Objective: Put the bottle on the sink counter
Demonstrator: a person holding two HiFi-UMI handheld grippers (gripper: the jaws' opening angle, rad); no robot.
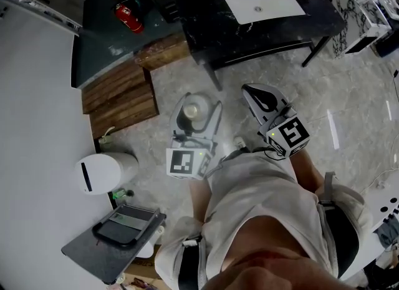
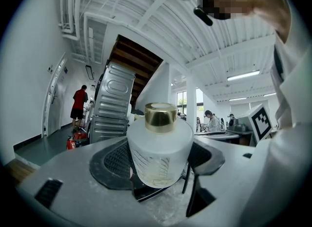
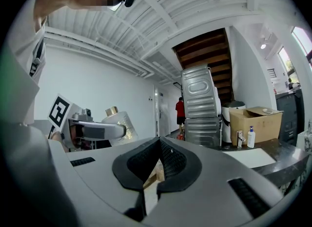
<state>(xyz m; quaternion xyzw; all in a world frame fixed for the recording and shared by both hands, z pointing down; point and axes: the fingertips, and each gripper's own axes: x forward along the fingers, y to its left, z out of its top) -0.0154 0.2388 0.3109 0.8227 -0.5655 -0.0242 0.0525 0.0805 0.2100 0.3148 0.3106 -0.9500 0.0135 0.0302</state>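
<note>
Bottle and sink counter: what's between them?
Just bare marble floor, shown in the head view, between the bottle in the left hand-held gripper and the sink counter.

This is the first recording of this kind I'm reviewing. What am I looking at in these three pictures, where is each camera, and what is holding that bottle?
There is no robot here: a person holds a two-jaw gripper in each hand. The head view comes from a camera on the person's head, looking steeply down at both grippers and the marble floor. The other two pictures come from cameras riding on the grippers, each looking along its own jaws. The left gripper is shut on a frosted white bottle with a gold cap. The right gripper has its jaws together with nothing between them. The dark sink counter, with its white basin, stands ahead of the person. The bottle is not on it yet.
</note>
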